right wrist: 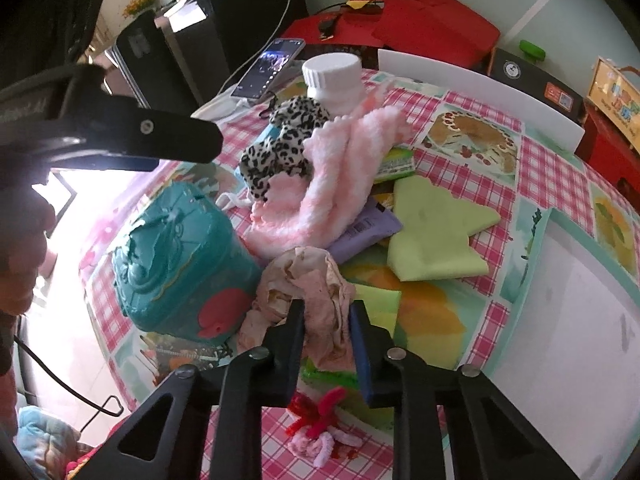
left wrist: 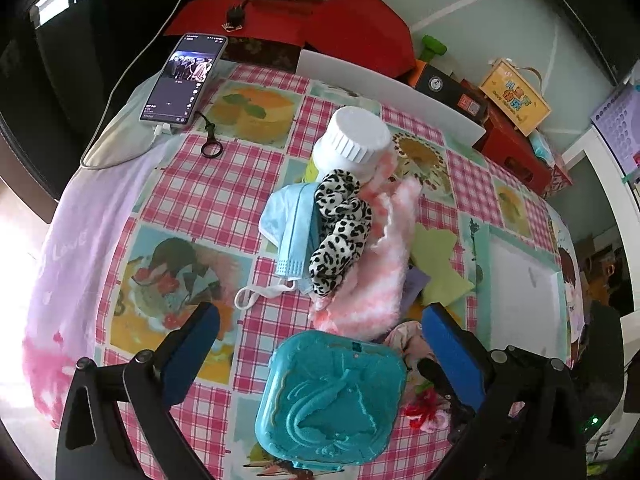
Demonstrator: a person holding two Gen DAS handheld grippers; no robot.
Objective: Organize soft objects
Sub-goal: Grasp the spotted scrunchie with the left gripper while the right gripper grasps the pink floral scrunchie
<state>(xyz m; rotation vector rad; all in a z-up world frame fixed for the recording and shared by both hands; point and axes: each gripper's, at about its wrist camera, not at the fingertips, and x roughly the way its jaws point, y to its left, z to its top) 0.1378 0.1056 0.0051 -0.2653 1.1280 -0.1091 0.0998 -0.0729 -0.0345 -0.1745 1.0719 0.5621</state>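
A crumpled pale pink cloth [right wrist: 312,276] lies beside the teal box [right wrist: 180,264], and my right gripper [right wrist: 328,306] is shut on its near end. Behind it a fluffy pink scarf [right wrist: 332,168] drapes over a leopard-print fabric piece [right wrist: 280,148]. From the left wrist, the same scarf [left wrist: 380,256], leopard piece [left wrist: 340,232] and a blue face mask [left wrist: 288,228] are heaped against a white-capped bottle [left wrist: 356,136]. My left gripper [left wrist: 320,312] stands open above the teal box [left wrist: 332,396], holding nothing.
Green foam pieces [right wrist: 436,232] and a purple packet [right wrist: 364,232] lie right of the pile. A red and pink pipe-cleaner bundle [right wrist: 320,424] sits near the table edge. A phone [left wrist: 184,80] rests far left, a white board [right wrist: 580,320] right, red boxes [left wrist: 340,20] behind.
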